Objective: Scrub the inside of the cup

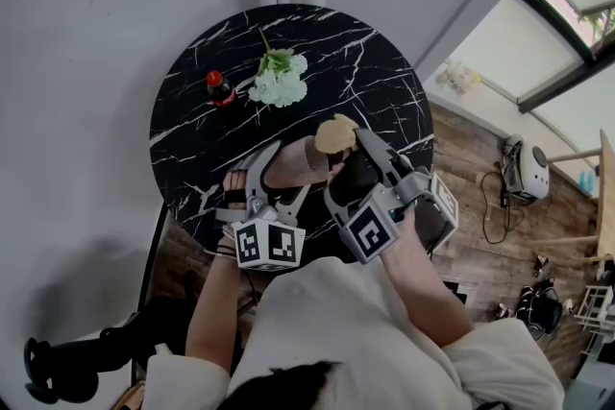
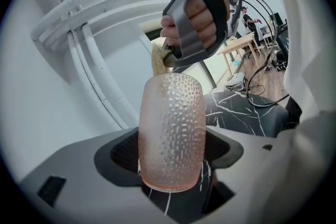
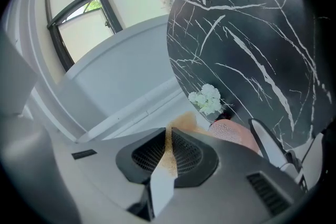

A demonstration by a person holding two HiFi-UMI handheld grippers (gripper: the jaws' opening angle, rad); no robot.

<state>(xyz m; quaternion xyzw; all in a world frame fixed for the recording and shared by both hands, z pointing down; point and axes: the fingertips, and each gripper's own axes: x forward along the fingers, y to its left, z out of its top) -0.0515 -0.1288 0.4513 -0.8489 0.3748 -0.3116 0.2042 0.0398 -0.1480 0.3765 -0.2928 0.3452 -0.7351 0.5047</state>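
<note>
A pink dimpled glass cup [image 2: 170, 128] lies between the jaws of my left gripper [image 2: 170, 157], which is shut on its body near the base. In the head view the cup [image 1: 300, 160] is held above the table's near edge, its mouth pointing away from me. My right gripper [image 3: 168, 152] is shut on a thin tan sponge [image 3: 169, 145]. The sponge [image 1: 336, 134] sits at the cup's mouth; in the left gripper view the sponge [image 2: 157, 60] touches the rim. How far it reaches inside is hidden.
A round black marble table [image 1: 375, 82] stands below the grippers. On it are a small cola bottle with a red cap [image 1: 220, 88] and a bunch of white flowers [image 1: 281, 82]. A grey wall lies behind it, with wooden floor and cables to the right.
</note>
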